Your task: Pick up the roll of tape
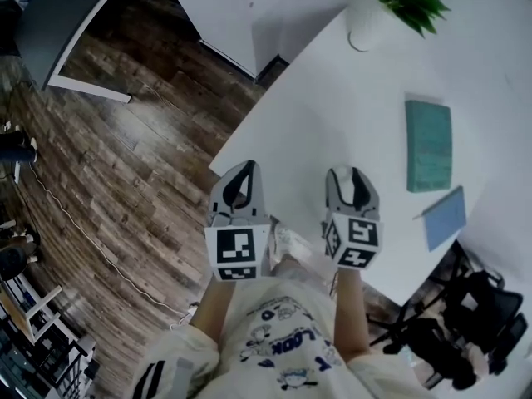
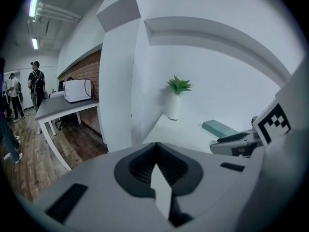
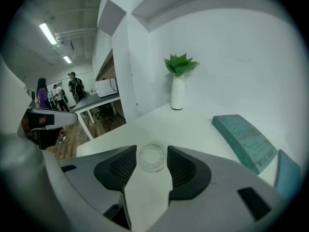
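The roll of tape [image 3: 152, 157] is a small clear ring, seen in the right gripper view. It sits between the dark ribbed pads [image 3: 120, 167] of my right gripper [image 3: 152, 154], which is shut on it above the white table [image 3: 203, 124]. From the head view, my right gripper [image 1: 347, 171] hangs over the table's near edge, and the roll is hidden under it. My left gripper [image 1: 247, 166] is beside it to the left, over the table's corner. Its fingertips meet, and nothing is between them in the left gripper view [image 2: 154, 148].
A teal book [image 1: 428, 144] and a blue notebook [image 1: 445, 217] lie on the table to the right. A plant in a white vase [image 1: 370, 15] stands at the far end. Wooden floor lies left of the table edge [image 1: 241, 131]. A black chair [image 1: 474, 322] is at lower right.
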A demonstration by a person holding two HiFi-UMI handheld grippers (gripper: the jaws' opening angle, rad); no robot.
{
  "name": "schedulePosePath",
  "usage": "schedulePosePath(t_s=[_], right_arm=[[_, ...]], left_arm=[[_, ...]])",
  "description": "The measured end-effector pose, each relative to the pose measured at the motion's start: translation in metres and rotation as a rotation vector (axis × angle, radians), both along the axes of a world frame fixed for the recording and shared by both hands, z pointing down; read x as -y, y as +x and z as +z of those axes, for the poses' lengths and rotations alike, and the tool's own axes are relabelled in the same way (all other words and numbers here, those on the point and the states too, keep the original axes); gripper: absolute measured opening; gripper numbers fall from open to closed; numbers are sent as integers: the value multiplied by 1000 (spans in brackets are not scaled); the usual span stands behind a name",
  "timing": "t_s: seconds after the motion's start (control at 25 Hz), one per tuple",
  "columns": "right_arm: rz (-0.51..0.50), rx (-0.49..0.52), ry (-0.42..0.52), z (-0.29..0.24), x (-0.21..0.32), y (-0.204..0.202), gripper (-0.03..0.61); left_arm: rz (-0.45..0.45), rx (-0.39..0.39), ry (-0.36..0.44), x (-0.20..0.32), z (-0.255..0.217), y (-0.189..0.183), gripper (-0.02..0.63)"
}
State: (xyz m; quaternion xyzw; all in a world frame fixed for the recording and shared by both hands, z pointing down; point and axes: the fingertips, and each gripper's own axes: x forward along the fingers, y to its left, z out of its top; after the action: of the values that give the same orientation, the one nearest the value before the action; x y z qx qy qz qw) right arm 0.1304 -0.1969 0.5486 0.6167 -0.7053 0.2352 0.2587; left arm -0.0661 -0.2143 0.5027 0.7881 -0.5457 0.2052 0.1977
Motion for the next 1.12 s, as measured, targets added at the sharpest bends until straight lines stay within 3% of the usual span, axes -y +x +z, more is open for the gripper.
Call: schedulePosePath(t_s=[0.44,1.12], right_arm=[[18,14,234,-101,17,13,196],[38,17,493,-203,6,34,196]], left_arm=[[-15,-2,212,20,-88,4,0],[-52,-21,407,6,-175,3,0]])
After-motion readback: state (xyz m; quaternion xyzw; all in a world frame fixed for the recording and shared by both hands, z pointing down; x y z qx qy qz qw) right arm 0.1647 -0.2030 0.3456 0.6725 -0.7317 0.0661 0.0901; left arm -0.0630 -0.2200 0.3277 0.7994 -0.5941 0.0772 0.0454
